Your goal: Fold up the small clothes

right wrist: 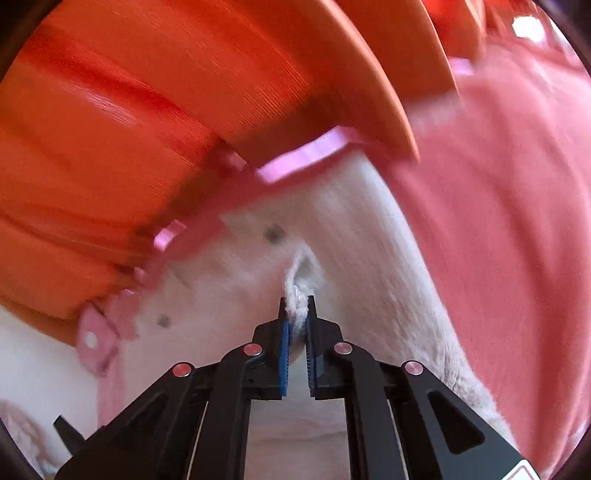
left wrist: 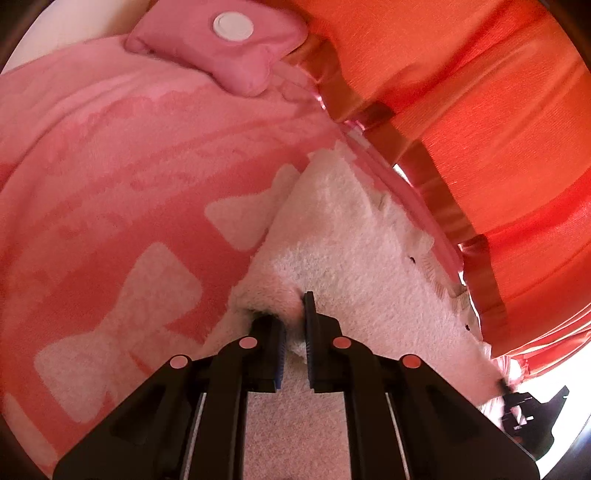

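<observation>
Each hand-held gripper, left (left wrist: 293,325) and right (right wrist: 297,314), pinches the white garment (left wrist: 343,236). It lies unfolded on the blanket (left wrist: 110,166). Folding looks barely begun.

White fleece garment (left wrist: 343,236), bow-patterned pink blanket (left wrist: 110,192)

No readable text, label, brand, number or sign in either view.

Left wrist view: a plain white round disc (left wrist: 233,25) at 12 o'clock sits on a pink bow-shaped cushion (left wrist: 221,48); its face is blank. Pale bow shapes on the pink blanket (left wrist: 110,155) are pattern only, not lettering.

Right wrist view: at about 5 o'clock, on the lower edge of the gripper body, the corner of a red-and-white sticker (right wrist: 523,472) shows; it is cut off by the frame and nothing on it can be read. Two small dark dots on the white fleece garment (right wrist: 369,240) are marks, not characters.
</observation>
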Demonstrator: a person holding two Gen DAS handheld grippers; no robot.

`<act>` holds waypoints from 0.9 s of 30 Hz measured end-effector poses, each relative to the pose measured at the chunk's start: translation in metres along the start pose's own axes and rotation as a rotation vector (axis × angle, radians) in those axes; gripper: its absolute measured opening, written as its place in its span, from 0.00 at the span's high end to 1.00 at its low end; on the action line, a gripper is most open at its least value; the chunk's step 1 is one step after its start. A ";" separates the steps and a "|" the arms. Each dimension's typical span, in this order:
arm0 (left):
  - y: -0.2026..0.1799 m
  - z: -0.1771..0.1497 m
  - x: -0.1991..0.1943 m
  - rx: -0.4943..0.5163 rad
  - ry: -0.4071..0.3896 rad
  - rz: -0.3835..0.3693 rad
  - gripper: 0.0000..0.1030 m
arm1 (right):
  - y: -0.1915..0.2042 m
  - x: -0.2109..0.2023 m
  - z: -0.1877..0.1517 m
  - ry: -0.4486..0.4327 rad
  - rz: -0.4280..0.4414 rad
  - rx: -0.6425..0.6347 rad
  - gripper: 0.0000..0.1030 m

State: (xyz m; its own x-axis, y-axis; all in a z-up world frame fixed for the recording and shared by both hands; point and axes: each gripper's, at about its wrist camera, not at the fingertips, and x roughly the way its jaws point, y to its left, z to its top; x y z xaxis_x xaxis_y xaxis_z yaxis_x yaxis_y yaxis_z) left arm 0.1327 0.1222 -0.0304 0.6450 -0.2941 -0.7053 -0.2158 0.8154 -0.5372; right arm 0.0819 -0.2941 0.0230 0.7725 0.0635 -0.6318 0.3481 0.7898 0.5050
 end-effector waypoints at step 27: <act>0.004 -0.004 0.006 0.038 0.030 0.022 0.91 | 0.091 0.069 -0.067 0.269 -0.084 -0.333 0.91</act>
State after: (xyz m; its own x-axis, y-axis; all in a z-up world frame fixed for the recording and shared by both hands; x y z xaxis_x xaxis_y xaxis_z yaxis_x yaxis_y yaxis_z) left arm 0.1329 0.1218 -0.0386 0.6183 -0.2905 -0.7303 -0.2010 0.8398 -0.5042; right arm 0.1313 -0.1773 -0.0136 0.5673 0.1128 -0.8158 0.1796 0.9498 0.2562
